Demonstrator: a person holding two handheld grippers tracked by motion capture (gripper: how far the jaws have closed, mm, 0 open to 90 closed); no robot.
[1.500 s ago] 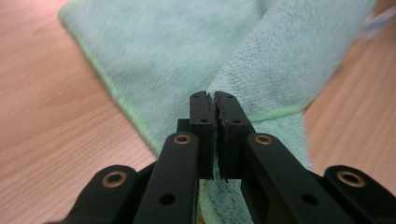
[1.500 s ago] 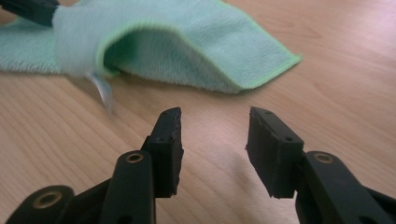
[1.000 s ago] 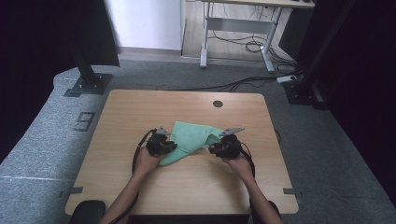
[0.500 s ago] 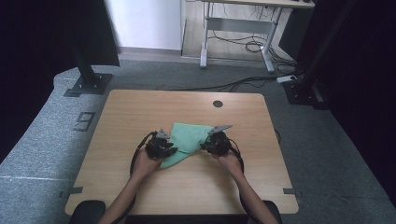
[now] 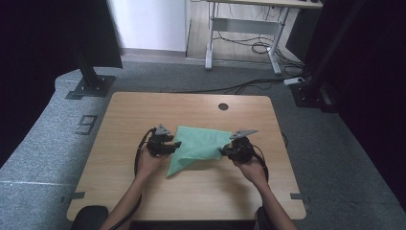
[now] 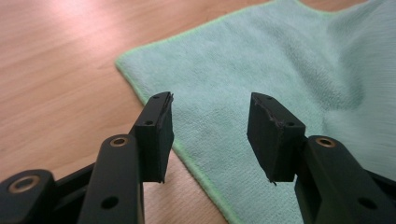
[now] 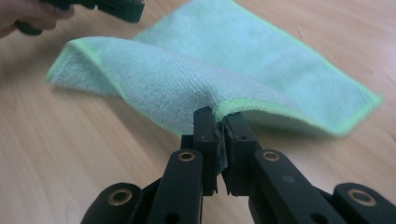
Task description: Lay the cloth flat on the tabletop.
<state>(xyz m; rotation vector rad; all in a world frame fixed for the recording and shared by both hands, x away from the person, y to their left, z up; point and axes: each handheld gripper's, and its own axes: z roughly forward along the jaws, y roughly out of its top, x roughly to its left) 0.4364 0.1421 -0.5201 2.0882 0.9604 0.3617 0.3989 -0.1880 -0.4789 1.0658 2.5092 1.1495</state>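
A light green cloth (image 5: 198,146) lies partly folded on the wooden table (image 5: 143,110). My right gripper (image 5: 225,152) is shut on the cloth's right edge (image 7: 233,103) and lifts that part off the wood, so the cloth drapes away toward the far hand. My left gripper (image 5: 173,146) sits at the cloth's left side. Its jaws have just been opening and stand apart above the cloth (image 6: 261,70), with nothing pinched between the pads (image 6: 161,135). In the right gripper view the left gripper (image 7: 107,7) shows at the top left.
A round cable hole (image 5: 223,106) sits near the table's far edge. Black stands (image 5: 91,72) and a desk frame (image 5: 239,28) with cables are on the floor beyond the table. Bare wood lies in front of both hands.
The right gripper shut on the cloth's edge and has pulled it to the right, spreading the cloth wider. The left gripper's jaws opened and let go of the cloth.
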